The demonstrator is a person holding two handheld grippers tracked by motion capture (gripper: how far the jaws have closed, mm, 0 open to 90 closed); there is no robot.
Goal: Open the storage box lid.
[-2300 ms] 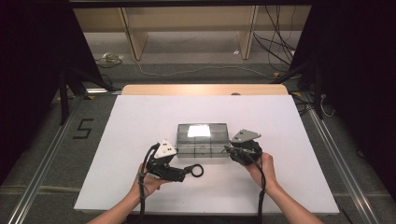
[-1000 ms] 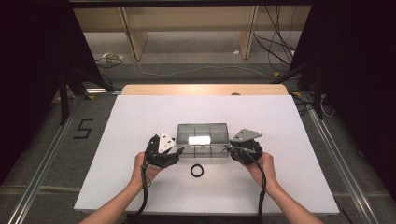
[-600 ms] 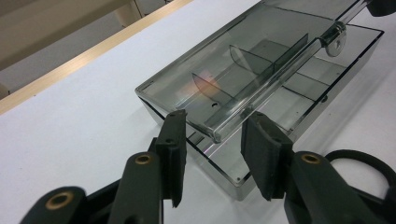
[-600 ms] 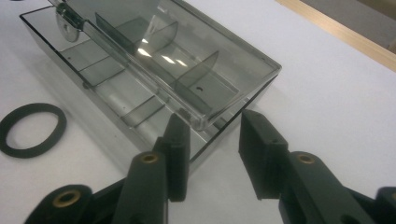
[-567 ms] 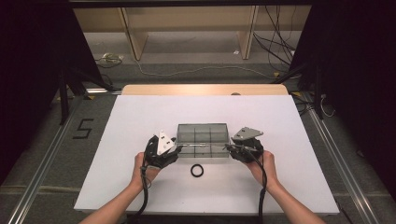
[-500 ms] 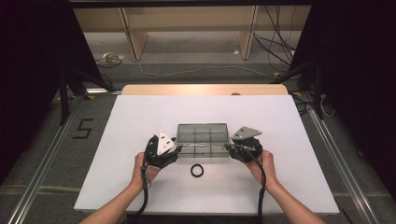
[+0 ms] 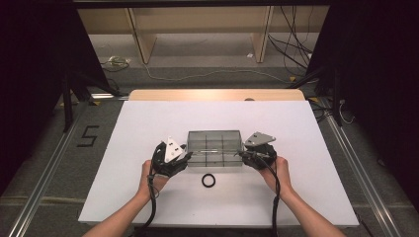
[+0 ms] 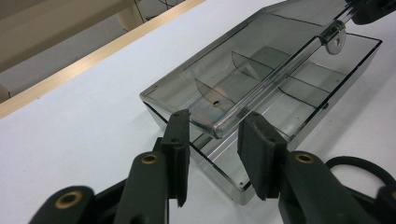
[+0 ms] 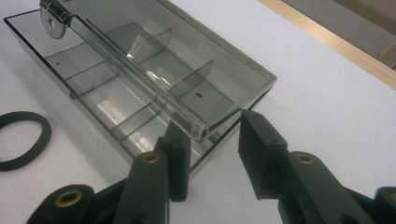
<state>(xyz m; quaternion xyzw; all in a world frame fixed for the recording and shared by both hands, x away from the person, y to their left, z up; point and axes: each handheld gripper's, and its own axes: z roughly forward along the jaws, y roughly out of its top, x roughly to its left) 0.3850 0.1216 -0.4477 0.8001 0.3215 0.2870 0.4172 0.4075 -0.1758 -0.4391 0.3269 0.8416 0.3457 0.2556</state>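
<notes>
Smoky clear plastic compartment box (image 7: 215, 148) at centre of white tabletop (image 7: 148, 118), hinged lid partly raised. Left gripper (image 8: 212, 147) at one end, right gripper (image 9: 210, 140) at other; lid's end edge between each pair of jaws, which have just been closing, pads not pressing. Black rubber ring (image 7: 208, 180) just in front. Wooden shelving, cables behind. Hands low, flanking box.

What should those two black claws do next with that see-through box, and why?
Probably close a little further on the lid's front edge and then lift it. Both the left gripper and right gripper sit at opposite ends of the clear box, whose lid is part-raised. Each pair of jaws straddles a lid corner, apparently with gaps at the pads. The black ring lies outside.
</notes>
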